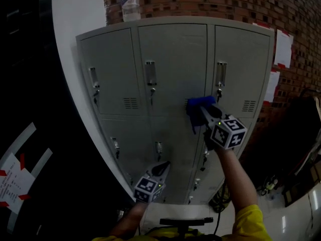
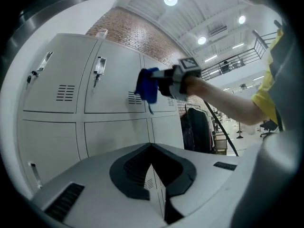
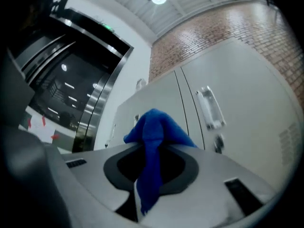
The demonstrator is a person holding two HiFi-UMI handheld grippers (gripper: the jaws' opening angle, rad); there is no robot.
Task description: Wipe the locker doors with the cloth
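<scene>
A grey bank of lockers (image 1: 175, 69) with two rows of doors fills the head view. My right gripper (image 1: 203, 109) is shut on a blue cloth (image 1: 197, 108) and holds it against the lower right of the upper middle door (image 1: 173, 59). In the right gripper view the blue cloth (image 3: 154, 146) hangs bunched from the shut jaws, before a door handle (image 3: 209, 107). From the left gripper view the cloth (image 2: 147, 85) shows against the lockers (image 2: 85, 103). My left gripper (image 1: 163, 168) hangs low by the bottom doors, shut and empty.
A clear plastic bottle (image 1: 130, 3) stands on top of the lockers against a brick wall (image 1: 225, 1). White papers (image 1: 283, 49) hang on the wall at the right. Dark clothing (image 2: 194, 129) hangs right of the lockers. A white column (image 1: 70, 44) borders the left side.
</scene>
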